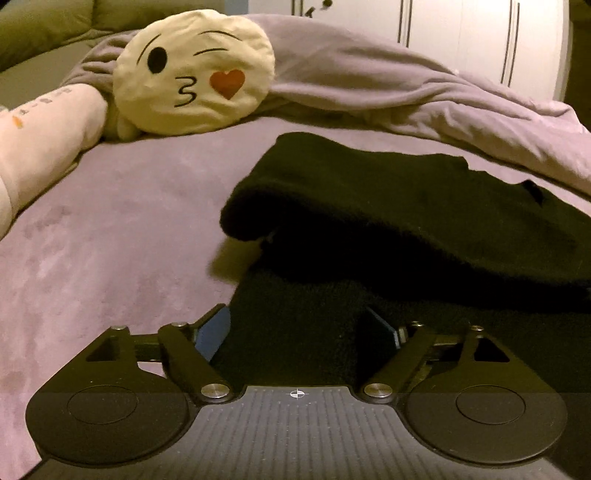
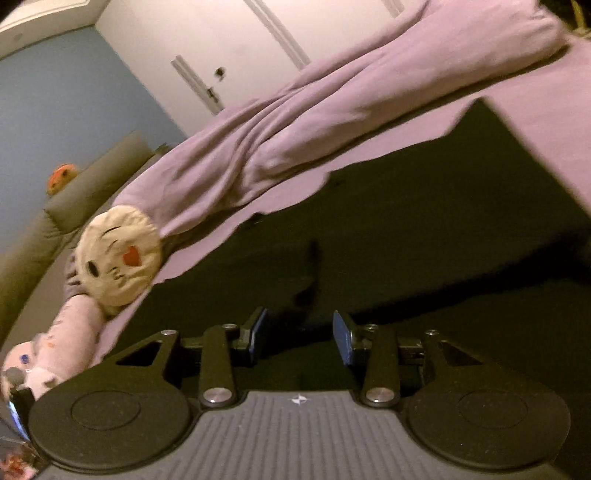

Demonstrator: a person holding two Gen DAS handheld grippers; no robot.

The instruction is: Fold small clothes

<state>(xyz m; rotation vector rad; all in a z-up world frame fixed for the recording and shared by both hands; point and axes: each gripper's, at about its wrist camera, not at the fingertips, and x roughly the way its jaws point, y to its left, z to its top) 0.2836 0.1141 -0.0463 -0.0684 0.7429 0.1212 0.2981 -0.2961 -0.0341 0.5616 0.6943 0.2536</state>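
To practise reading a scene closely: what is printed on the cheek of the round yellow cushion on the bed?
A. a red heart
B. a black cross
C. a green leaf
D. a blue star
A: the cushion bears a red heart beside its kissing mouth, under the winking eye.

Home bedroom, judged from the furnishings. A bed [image 1: 110,229] covered in a mauve fleece sheet fills the near scene; a bunched lilac duvet [image 1: 388,85] is piled along its far edge. A round kissing-emoji cushion [image 1: 192,70] is propped at the far left, beside a pink plush toy [image 1: 44,129]. An olive padded headboard [image 2: 33,243] is seen on the left. White wardrobe doors [image 1: 461,33] with long bar handles line the far wall.
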